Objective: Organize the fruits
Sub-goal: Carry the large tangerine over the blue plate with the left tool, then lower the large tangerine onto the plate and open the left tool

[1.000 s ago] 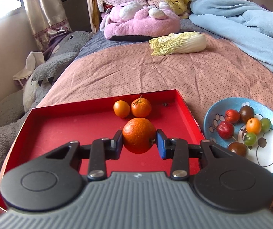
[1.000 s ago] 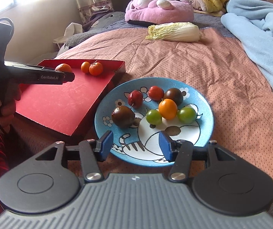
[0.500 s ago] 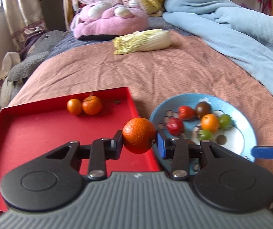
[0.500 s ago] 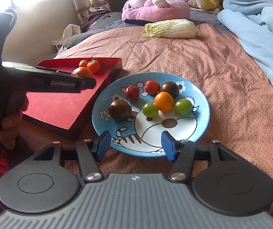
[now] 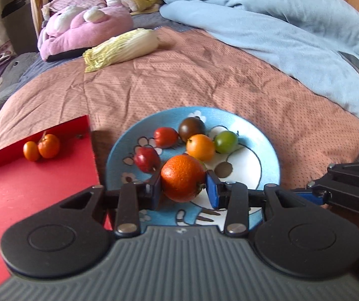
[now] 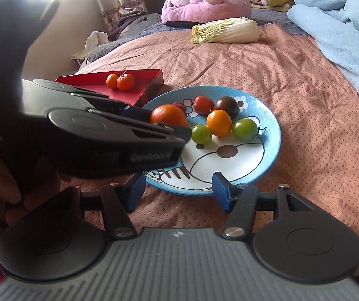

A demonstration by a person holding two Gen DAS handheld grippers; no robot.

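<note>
We see a blue plate (image 6: 267, 155) on the pink bedspread (image 6: 305, 87), with a red tray (image 5: 28, 190) just beside it on the left. Two small oranges (image 5: 41, 146) sit touching each other in the tray's far corner. On the plate lie small tomatoes: a red one (image 5: 165, 137), a dark one (image 5: 192, 127), an orange one (image 5: 200, 147), two green ones (image 6: 245, 129) and another red one (image 5: 146, 159) near the left edge. Farther up the bed lie a cabbage (image 5: 121, 49), a pink plush (image 5: 79, 32) and a blue blanket (image 5: 280, 30).

Our left gripper (image 5: 183, 190) holds the orange (image 5: 182, 177) between its blue pads, jaws narrowed to the fruit's width, above the plate's near-left part (whether the orange touches the plate we cannot tell). From the right wrist view the left gripper's dark body covers much of the tray and the plate's left side, so only the top of the orange shows, and the second red tomato is nearly hidden behind it.

Our right gripper (image 6: 178, 192) hangs at the plate's near rim with its jaws wide apart, holding nothing; the rim lies between the fingers. In the left wrist view only its tip shows, at the right edge. One green tomato is hidden there behind the orange, and the tray is cut off at the left.
</note>
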